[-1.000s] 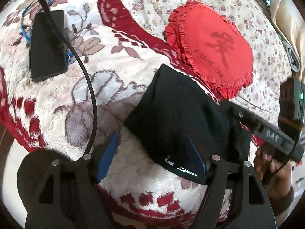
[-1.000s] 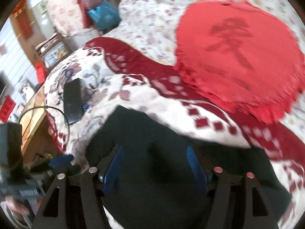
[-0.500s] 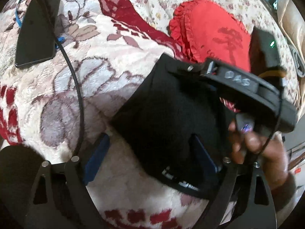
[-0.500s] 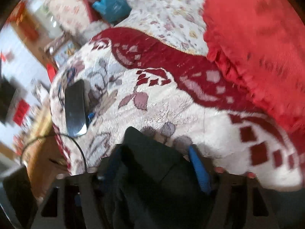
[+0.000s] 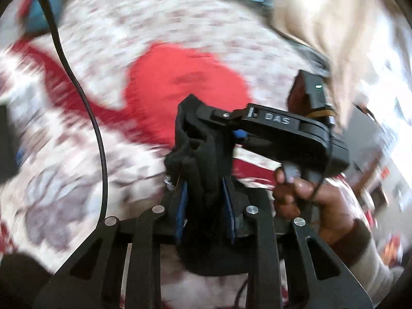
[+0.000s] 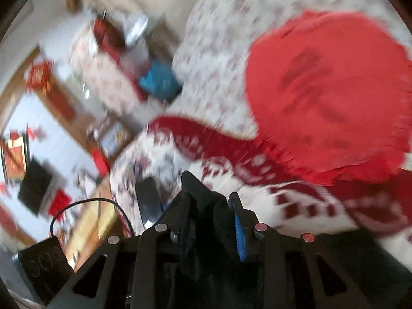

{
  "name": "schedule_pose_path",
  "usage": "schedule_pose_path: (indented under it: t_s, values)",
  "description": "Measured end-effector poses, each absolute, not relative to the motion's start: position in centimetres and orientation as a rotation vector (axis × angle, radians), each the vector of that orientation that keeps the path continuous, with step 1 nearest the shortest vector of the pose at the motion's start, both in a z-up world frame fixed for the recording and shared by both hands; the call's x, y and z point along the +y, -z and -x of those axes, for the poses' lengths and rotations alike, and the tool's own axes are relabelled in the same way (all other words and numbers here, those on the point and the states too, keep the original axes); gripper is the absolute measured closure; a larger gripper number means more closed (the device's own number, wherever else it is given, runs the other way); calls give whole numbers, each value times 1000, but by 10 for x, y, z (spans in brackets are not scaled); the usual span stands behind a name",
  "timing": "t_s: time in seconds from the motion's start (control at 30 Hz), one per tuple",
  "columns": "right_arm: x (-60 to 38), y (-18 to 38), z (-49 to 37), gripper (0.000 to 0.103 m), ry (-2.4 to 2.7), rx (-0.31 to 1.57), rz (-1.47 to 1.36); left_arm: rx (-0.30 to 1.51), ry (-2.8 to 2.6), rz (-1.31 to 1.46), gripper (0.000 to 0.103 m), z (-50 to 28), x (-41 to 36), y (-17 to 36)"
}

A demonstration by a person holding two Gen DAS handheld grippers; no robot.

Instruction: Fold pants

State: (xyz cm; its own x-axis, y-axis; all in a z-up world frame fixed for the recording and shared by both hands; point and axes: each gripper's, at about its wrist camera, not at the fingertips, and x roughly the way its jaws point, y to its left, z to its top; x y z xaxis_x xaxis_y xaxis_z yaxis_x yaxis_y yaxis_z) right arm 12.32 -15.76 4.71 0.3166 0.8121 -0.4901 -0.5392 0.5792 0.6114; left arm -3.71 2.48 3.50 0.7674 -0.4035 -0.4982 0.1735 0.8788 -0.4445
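Observation:
The black pants (image 5: 203,154) are bunched into a thick folded bundle and lifted off the bed. My left gripper (image 5: 206,193) is shut on the lower part of the bundle, with cloth filling the gap between its blue pads. My right gripper (image 5: 206,113) comes in from the right in the left wrist view and clamps the top edge of the same bundle. In the right wrist view my right gripper (image 6: 206,203) is shut on a fold of the pants (image 6: 198,193). Both views are motion blurred.
A floral red and cream blanket (image 5: 77,154) covers the bed. A red round cushion (image 5: 185,82) lies behind the pants and also shows in the right wrist view (image 6: 327,90). A black cable (image 5: 100,139) hangs at left. A dark phone (image 6: 148,198) lies on the blanket.
Both grippers have closed on the black pants and lifted the bundle off the blanket. The right gripper moved in over the top of the pants. Both cameras swung upward.

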Motion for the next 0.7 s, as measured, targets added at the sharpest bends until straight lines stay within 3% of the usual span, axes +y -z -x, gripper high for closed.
schedule_pose_path:
  t_s: [0.03,0.13,0.3,0.43,0.57,0.7]
  values:
    - [-176,-51,-123,68,-876,845,-383,623,359,368,78,35,13,-37]
    - [-245,-52,-114,39,-658,828,-408,681,503,317,78,23,-36,-27]
    - [-322,-27,-88,35,-512,906,-517,878,677,235,79,0,-111,22]
    - [-345,-6,-66,25,-501,948,-577,842,728,164,78,11,-111,5]
    - [-334,15,-61,24,-561,1002,-612,771,704,101,56,23,-82,-21]
    - [-302,39,-68,24,-556,1075,-551,761,606,102,54,19,-45,-22]
